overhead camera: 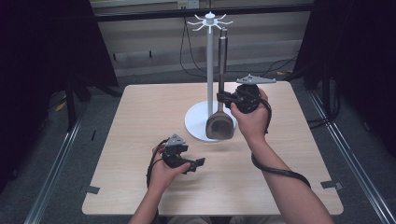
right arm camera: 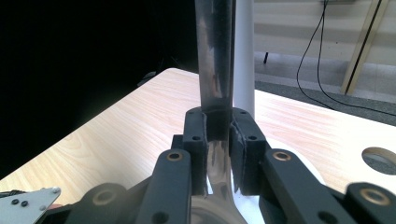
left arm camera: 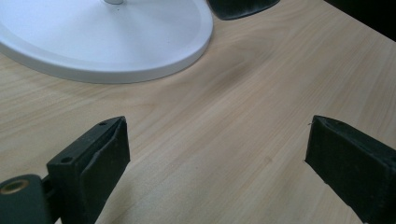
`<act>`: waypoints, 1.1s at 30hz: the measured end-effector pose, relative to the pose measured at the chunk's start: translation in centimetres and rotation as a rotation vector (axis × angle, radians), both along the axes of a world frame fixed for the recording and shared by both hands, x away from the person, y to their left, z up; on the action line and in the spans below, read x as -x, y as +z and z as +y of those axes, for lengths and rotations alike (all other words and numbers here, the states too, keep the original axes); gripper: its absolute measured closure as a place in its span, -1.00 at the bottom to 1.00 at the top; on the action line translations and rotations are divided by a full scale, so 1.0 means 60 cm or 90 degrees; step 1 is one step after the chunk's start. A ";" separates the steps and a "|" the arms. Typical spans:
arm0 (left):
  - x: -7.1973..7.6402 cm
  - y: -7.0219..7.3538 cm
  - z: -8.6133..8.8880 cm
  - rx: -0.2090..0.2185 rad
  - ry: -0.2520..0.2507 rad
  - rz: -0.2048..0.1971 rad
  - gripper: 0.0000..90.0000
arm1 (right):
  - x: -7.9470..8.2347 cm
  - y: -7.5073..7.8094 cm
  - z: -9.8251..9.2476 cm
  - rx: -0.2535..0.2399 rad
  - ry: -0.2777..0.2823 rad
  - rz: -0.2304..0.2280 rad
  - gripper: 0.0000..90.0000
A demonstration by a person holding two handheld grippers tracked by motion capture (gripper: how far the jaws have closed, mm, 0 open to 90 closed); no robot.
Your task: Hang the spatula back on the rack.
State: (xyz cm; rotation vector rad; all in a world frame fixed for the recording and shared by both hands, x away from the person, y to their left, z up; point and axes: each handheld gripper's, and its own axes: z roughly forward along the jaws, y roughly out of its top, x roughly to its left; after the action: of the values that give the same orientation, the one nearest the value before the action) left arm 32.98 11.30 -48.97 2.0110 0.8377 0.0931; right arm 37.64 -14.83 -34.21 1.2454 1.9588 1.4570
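In the left gripper view, the white stand base [left arm camera: 107, 42] runs off the top and left edges, and only a dark sliver of the spatula [left arm camera: 240, 7] blade shows at the top. In the right gripper view, the spatula [right arm camera: 215, 70] handle is cut off at the top, its blade hidden below the gripper [right arm camera: 218, 154]. The pole [right arm camera: 243, 56] stands partly hidden behind the handle.

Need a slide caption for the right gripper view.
Right gripper clamps a spatula handle upright beside the white pole.
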 end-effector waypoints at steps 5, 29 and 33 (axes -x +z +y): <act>0.000 -0.001 0.000 0.000 0.000 0.000 -0.86 | -0.005 -0.001 -0.001 0.000 -0.003 0.002 0.74; 0.000 -0.002 0.000 -0.001 0.005 0.005 -0.86 | -0.006 0.003 0.002 0.017 -0.012 -0.002 0.65; 0.001 -0.002 -0.001 -0.001 0.006 0.005 -0.86 | -0.006 0.003 0.006 0.027 -0.008 -0.008 0.57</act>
State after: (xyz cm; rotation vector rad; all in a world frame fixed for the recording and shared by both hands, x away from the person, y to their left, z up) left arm 32.94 11.27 -49.10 2.0107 0.8514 0.0918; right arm 37.98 -14.47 -34.04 1.2251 1.9597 1.4056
